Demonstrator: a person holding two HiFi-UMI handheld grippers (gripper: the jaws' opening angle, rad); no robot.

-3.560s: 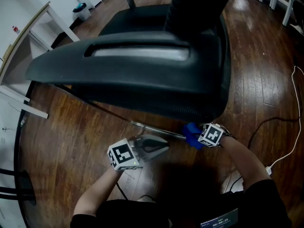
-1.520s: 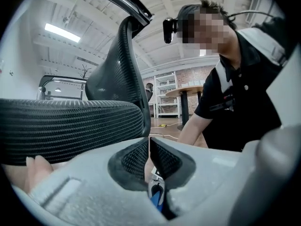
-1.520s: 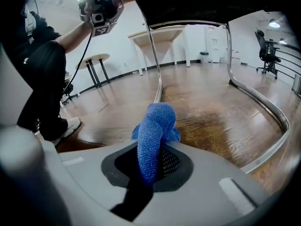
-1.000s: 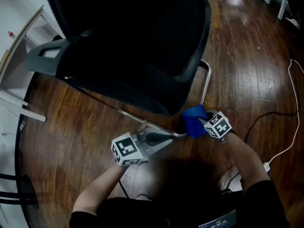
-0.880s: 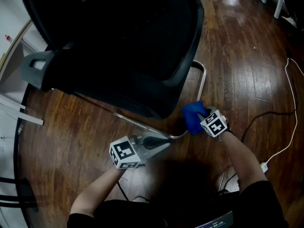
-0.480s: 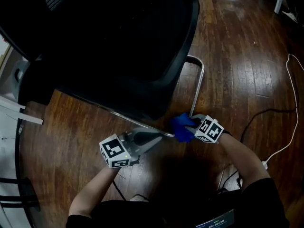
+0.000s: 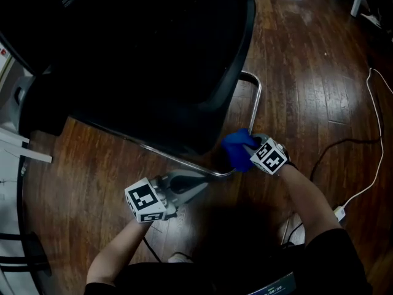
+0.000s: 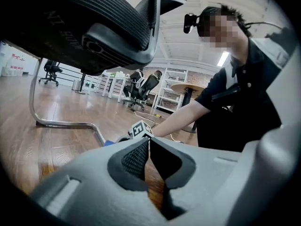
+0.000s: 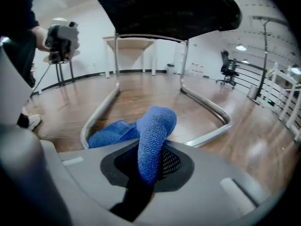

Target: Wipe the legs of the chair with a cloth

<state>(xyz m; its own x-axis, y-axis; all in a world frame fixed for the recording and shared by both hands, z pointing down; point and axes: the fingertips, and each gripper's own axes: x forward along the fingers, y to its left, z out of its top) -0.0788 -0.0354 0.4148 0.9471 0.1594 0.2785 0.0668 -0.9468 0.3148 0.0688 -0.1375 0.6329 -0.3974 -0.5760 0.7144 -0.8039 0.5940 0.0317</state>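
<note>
A black chair (image 7: 141, 54) stands on a chrome sled leg (image 7: 184, 160) that bends at the front corner and runs up the right side (image 7: 256, 112). My right gripper (image 7: 249, 152) is shut on a blue cloth (image 7: 236, 148), which presses against the leg at that bend. In the right gripper view the blue cloth (image 9: 154, 131) sticks out of my right gripper (image 9: 150, 161) and drapes onto the near rail (image 9: 96, 114). My left gripper (image 7: 198, 186) hovers just in front of the leg, shut and holding nothing. The left gripper view shows the left gripper (image 8: 149, 150) with its pads together.
Dark wooden floor (image 7: 319, 72) lies all around. A white cable (image 7: 371, 165) runs along the floor at the right to a plug (image 7: 339, 212). White furniture legs (image 7: 24, 152) stand at the left edge. Other chairs and shelves (image 8: 141, 86) stand far off.
My right gripper has slid the cloth a little up and around the bend of the chrome leg. The left gripper has drifted slightly down and left. The chair fills more of the view.
</note>
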